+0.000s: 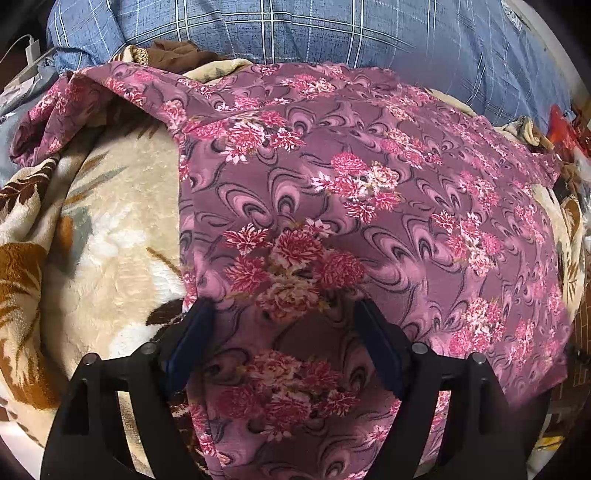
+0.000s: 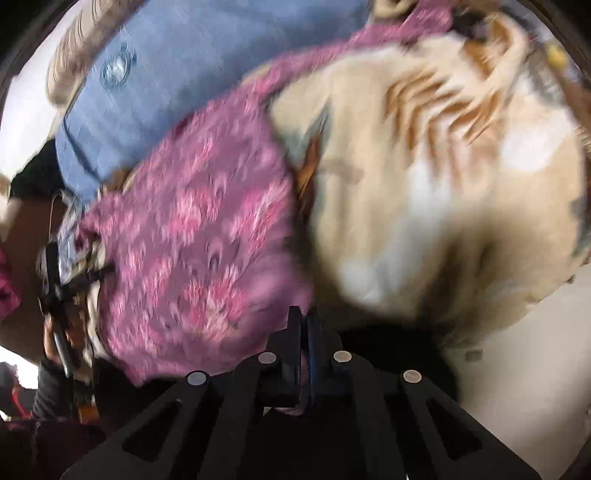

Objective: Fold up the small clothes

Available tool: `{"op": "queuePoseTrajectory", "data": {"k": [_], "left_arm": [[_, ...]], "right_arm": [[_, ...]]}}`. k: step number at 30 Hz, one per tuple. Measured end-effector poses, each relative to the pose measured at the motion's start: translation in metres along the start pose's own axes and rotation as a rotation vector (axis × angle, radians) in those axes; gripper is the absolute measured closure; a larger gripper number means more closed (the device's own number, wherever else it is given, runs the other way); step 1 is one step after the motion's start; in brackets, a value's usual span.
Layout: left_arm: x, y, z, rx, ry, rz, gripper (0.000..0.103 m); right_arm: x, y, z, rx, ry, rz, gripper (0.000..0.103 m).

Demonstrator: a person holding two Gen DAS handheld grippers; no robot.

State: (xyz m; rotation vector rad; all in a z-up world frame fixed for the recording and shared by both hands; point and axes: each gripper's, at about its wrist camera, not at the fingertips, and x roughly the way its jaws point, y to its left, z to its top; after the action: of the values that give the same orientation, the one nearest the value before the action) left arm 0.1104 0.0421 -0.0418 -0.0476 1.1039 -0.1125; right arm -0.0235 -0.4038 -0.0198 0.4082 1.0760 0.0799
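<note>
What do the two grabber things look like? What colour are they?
The left gripper and the right gripper match: black plastic frames with long slots cut through them, round silver pins on top, and two flat fingers faced with dark blue pads. No cables, markings or sleeves show on them.

Cream leaf-print blanket [image 1: 110, 206], blue checked bedding [image 1: 295, 33], white charger [image 1: 31, 46]

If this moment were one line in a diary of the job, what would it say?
left gripper: open over floral cloth | right gripper: shut on cloth edge | cloth: spread on beige blanket | view: right blurred
</note>
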Motion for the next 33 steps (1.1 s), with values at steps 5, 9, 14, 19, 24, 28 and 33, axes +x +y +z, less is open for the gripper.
{"op": "queuePoseTrajectory", "data": {"k": [5, 9, 14, 19, 24, 28, 33], "left_arm": [[-0.020, -0.004, 0.007, -0.041, -0.013, -0.108, 0.023], [-0.039, -0.025, 0.035, -0.027, -0.100, -0.126, 0.023], [-0.010, -0.044, 0.076, -0.080, -0.076, -0.128, 0.023], [0.042, -0.041, 0.081, -0.176, 0.009, -0.101, 0.021], [0.042, -0.059, 0.074, -0.011, -0.075, -0.029, 0.014], [0.040, -0.063, 0.066, 0.026, -0.113, -0.028, 0.006], [0.044, -0.069, 0.065, 0.032, -0.129, -0.021, 0.000]], "right_arm": [[-0.009, -0.002, 0.039, 0.060, -0.069, 0.001, 0.094], [-0.014, 0.049, 0.083, -0.031, -0.237, 0.123, 0.061], [0.031, 0.100, 0.142, -0.070, -0.339, 0.165, 0.052], [0.106, 0.103, 0.154, -0.127, -0.219, 0.001, 0.055], [0.066, 0.059, 0.176, -0.051, -0.333, 0.047, 0.057], [0.035, -0.061, 0.219, 0.352, -0.456, -0.034, 0.046], [0.051, -0.142, 0.249, 0.589, -0.442, -0.101, 0.046]]}}
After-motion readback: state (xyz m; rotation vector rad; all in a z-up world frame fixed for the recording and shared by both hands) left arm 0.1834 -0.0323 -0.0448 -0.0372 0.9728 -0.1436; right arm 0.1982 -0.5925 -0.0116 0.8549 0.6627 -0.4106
